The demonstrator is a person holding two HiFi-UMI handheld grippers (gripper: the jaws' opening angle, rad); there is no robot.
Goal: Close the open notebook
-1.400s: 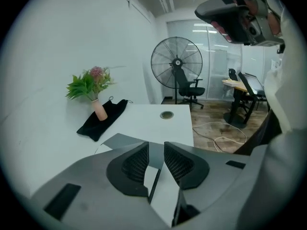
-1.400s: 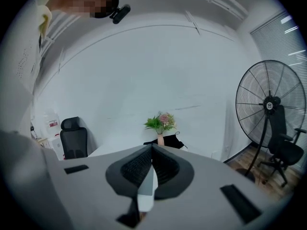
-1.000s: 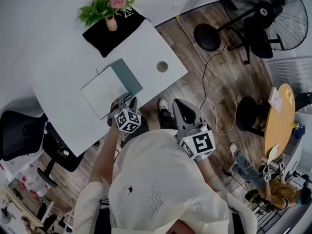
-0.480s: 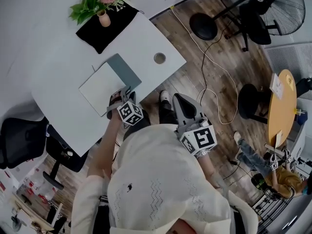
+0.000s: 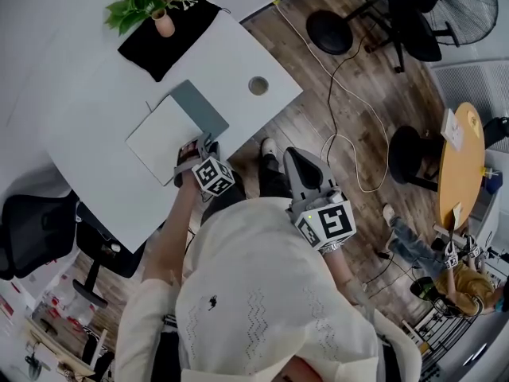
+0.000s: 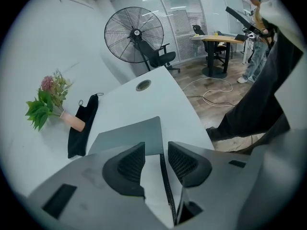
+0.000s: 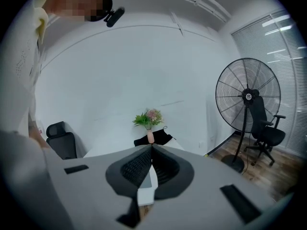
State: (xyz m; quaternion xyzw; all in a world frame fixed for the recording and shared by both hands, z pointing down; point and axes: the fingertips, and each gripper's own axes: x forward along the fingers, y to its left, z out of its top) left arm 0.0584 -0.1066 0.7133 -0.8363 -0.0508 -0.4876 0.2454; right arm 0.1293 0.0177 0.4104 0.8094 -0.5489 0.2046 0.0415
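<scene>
The open notebook lies on the white table [image 5: 95, 78], its white page [image 5: 159, 138] to the left and its grey-teal cover [image 5: 199, 106] flat to the right. My left gripper [image 5: 193, 151] is at the notebook's near right corner. In the left gripper view the left gripper [image 6: 156, 150] is open, with a narrow gap through which a thin dark edge of the notebook [image 6: 165, 176] runs; the grey cover [image 6: 129, 133] lies just ahead. My right gripper [image 5: 296, 161] hangs off the table over the floor. In its own view the right gripper [image 7: 151, 147] is shut on nothing.
A vase of flowers [image 5: 159, 6] stands on a black cloth [image 5: 163, 38] at the table's far side, and a cable hole [image 5: 258, 85] sits near the right corner. Beyond are a standing fan [image 5: 413, 6], a floor cable [image 5: 342, 134], a black chair [image 5: 32, 229] and a round wooden table [image 5: 457, 173].
My left gripper has edged slightly forward onto the notebook's near corner. The right gripper has barely moved, and the head view has shifted a little.
</scene>
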